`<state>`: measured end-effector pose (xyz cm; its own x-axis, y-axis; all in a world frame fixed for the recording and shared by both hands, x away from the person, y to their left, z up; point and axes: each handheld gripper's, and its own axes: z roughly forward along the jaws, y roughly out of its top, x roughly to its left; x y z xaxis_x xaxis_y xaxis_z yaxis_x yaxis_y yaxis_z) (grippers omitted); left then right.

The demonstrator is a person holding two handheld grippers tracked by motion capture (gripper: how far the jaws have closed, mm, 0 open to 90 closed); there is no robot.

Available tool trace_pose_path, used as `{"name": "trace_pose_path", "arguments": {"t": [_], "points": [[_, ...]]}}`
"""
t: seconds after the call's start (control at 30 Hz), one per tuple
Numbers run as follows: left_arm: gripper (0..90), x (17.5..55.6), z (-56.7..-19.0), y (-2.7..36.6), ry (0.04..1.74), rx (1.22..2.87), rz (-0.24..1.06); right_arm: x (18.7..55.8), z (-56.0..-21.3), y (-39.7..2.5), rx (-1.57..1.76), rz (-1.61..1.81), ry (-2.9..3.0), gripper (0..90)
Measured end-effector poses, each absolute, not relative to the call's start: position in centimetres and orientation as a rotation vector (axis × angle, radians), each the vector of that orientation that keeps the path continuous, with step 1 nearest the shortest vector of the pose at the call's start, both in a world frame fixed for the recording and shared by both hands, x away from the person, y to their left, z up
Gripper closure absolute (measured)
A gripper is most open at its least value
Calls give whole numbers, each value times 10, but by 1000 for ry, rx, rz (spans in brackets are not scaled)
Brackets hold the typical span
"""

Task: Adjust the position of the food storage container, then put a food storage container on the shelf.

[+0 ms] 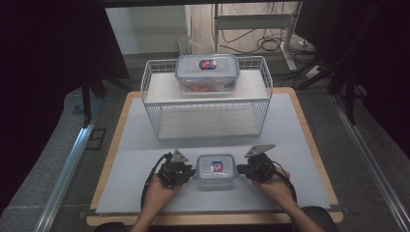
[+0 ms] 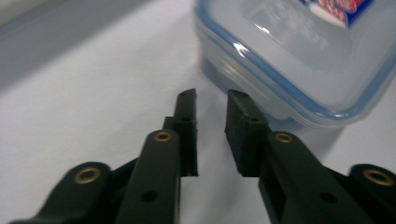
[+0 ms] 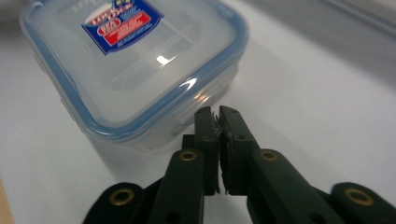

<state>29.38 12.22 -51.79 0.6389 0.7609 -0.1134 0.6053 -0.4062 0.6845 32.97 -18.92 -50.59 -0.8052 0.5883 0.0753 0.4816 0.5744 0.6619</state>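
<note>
Small box: a small clear plastic box with a blue-rimmed snap lid and a red-and-blue label (image 1: 216,169) sits flat on the worktop (image 1: 135,164), near the front edge, about midway left to right.
Long axis: it looks close to square from above, so I cannot tell a long side; lid faces up.
Left tongs (image 1: 192,172): just beside the box's left side, jaws parted with a narrow gap and gripping nothing; whether a tip touches the box wall I cannot tell.
Right tongs (image 1: 240,169): at the box's right side, jaws pressed together with nothing between them, tips right by the box below the lid rim.
Hands: both come in from the near edge, left hand (image 1: 159,191) and right hand (image 1: 275,183) angled inward toward the box.
Open room: bare worktop left and right of the hands, and a clear strip between the box and the white wire basket (image 1: 157,104) farther back.
Far side: a larger clear lidded box (image 1: 207,72) rests on the basket's top shelf.
</note>
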Motion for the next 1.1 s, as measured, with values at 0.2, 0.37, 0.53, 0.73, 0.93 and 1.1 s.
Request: {"name": "trace_pose_path", "arguments": {"t": [0.2, 0.37, 0.53, 0.73, 0.93, 1.1], "points": [[528, 290, -511, 146, 1087, 2051, 297, 333, -502, -209, 929, 1077, 2615, 700], [339, 285, -510, 154, 1052, 2037, 338, 333, -499, -222, 915, 1078, 2562, 504], [129, 283, -510, 155, 1065, 2056, 366, 336, -501, -231, 928, 1092, 2541, 325], [80, 282, -510, 155, 1074, 2059, 383, 337, -502, -232, 913, 1087, 2532, 269], [78, 284, -512, 154, 1093, 2089, 389, 336, -503, -232, 908, 1077, 2539, 260], [60, 285, -513, 151, 1127, 2138, 408, 338, -501, -231, 924, 1075, 2556, 256]]}}
